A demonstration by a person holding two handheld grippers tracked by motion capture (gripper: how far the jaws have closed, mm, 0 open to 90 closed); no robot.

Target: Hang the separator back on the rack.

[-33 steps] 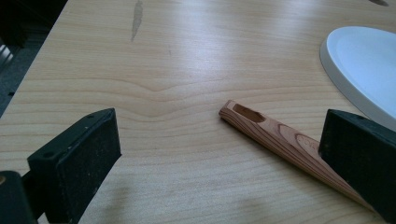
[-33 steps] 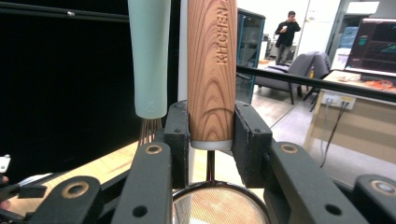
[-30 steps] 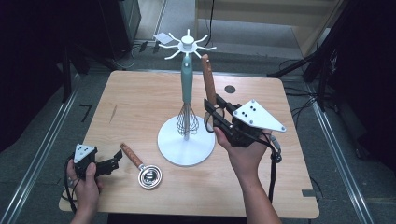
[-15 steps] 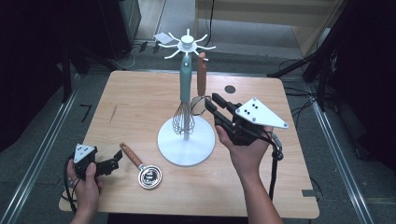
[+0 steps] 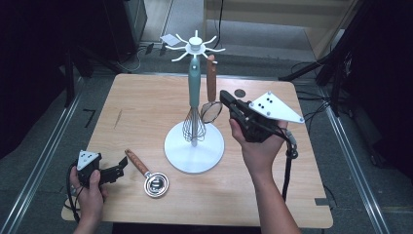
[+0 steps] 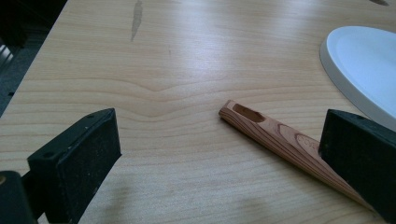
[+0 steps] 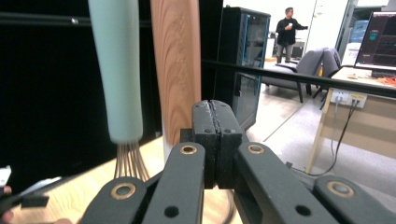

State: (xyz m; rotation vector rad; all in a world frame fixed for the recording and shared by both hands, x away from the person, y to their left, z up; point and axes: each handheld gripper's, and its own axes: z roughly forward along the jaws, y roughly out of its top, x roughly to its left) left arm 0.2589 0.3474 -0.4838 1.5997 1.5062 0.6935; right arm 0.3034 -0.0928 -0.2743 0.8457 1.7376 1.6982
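A white hook stand [image 5: 194,146] rises from the middle of the table. From its top hang a whisk [image 5: 194,87] with a teal handle and a wooden-handled utensil [image 5: 211,78] with a wire ring head. My right gripper [image 5: 223,95] hovers just right of that utensil; its jaws have just been closing and now stand shut with nothing between them. In the right gripper view the shut pads [image 7: 205,140] sit before the wooden handle [image 7: 175,60] and the teal handle [image 7: 116,70]. My left gripper [image 5: 122,168] rests open at the front left, its jaws either side of the measuring spoon's wooden handle [image 6: 280,140].
The metal measuring spoon [image 5: 155,184] lies left of the stand's base [image 6: 369,60]. A small dark disc [image 5: 239,92] lies on the table behind my right gripper. Black cabinets, cables and a desk surround the table. A person [image 7: 289,28] stands far off.
The wooden-handled utensil went from tilted in my right gripper to hanging straight from its hook. The right jaws let it go, then closed. The left gripper stayed put.
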